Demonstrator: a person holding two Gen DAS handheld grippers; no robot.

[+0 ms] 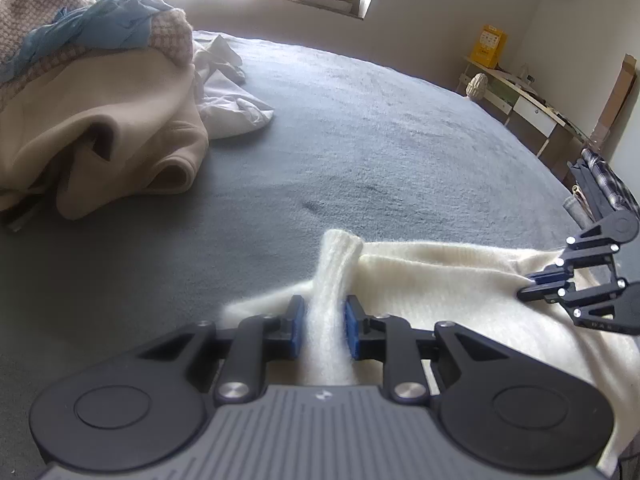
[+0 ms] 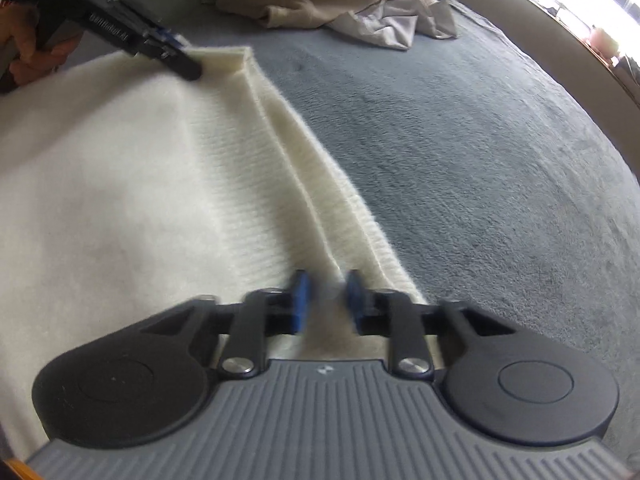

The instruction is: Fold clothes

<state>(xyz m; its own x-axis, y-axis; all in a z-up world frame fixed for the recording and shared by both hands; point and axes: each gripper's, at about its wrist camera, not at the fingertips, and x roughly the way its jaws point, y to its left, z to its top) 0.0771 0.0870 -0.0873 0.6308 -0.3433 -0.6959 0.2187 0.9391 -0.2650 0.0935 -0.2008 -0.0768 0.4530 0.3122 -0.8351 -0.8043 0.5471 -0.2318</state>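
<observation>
Left wrist view: the left claw [image 1: 322, 326] is gripping a bunched ribbed strip of the cream sweater [image 1: 440, 280], its blue pads [image 1: 297, 326] pressing the knit from both sides with only that fold between them. The rest of the sweater is lying spread to the right of the claw on the grey bed [image 1: 360, 140]. Far to the right, the right claw [image 1: 530, 286] is sitting at the sweater's far edge, nearly closed, its tips touching the knit. Ahead and to the left, well apart, a beige garment pile [image 1: 100, 120] is resting on the bed.

Right wrist view: the right claw [image 2: 325, 300] is blurring slightly, its jaws nearly closed on the folded edge of the cream sweater [image 2: 140, 180]. That edge is running ahead and leftward to the left claw [image 2: 180, 58], which is holding the far corner.
</observation>
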